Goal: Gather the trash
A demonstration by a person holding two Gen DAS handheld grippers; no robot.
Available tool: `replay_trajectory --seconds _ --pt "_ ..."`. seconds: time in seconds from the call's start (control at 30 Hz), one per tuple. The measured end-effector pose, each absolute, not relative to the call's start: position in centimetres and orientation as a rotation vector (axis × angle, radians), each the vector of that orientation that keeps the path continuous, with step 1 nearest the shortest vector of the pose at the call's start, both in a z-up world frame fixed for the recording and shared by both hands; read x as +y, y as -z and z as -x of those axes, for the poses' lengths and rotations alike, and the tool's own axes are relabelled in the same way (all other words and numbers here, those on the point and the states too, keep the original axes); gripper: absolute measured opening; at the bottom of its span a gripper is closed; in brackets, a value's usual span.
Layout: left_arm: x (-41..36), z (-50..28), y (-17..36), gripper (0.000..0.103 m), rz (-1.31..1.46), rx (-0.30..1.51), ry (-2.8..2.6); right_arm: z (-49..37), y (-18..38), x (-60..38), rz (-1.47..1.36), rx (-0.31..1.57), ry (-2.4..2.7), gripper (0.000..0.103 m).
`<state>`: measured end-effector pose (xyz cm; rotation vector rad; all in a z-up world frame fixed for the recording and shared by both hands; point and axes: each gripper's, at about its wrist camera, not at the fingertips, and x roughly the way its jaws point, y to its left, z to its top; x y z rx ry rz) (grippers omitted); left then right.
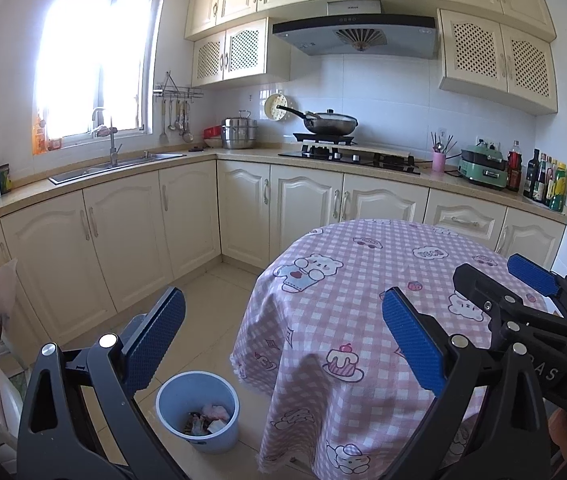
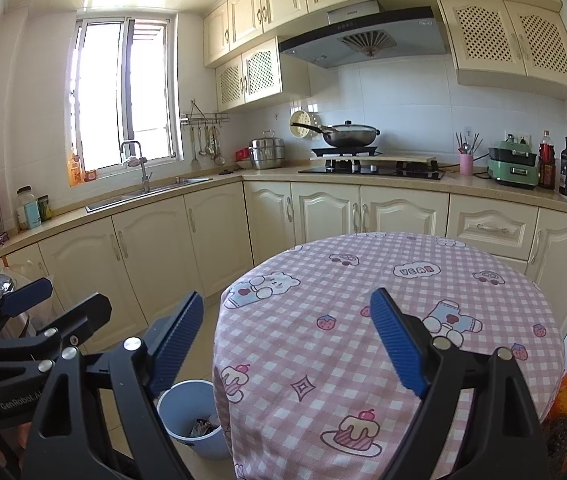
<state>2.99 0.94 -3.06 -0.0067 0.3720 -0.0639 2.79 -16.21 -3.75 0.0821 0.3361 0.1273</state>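
The crumpled pink and white trash (image 1: 209,420) lies inside the round pale-blue plastic bin (image 1: 197,412) on the floor, below your left gripper (image 1: 283,340), whose jaws are spread and empty. Your right gripper (image 2: 287,344) hangs over the pink-checked round bench (image 2: 363,300), jaws spread, empty.

Round table near, bin at its left foot, worktop running along the far and left walls.

The bin (image 1: 197,414) stands on the floor just left of the table (image 1: 363,320), with trash (image 1: 207,422) in it. On the far worktop (image 1: 243,154), the sink (image 1: 117,166) lies left, the hob (image 1: 349,158) with a pan (image 1: 329,123) sits in the middle, and bottles (image 1: 545,180) stand at the right end.
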Motion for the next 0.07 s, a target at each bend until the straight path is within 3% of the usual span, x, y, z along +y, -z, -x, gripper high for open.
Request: replay_trajectory --seconds 0.07 --pt "0.75 -3.57 3.45 0.095 0.002 0.391 0.058 -3.48 4.12 -16.61 -0.080 0.352 -0.128 0.084"
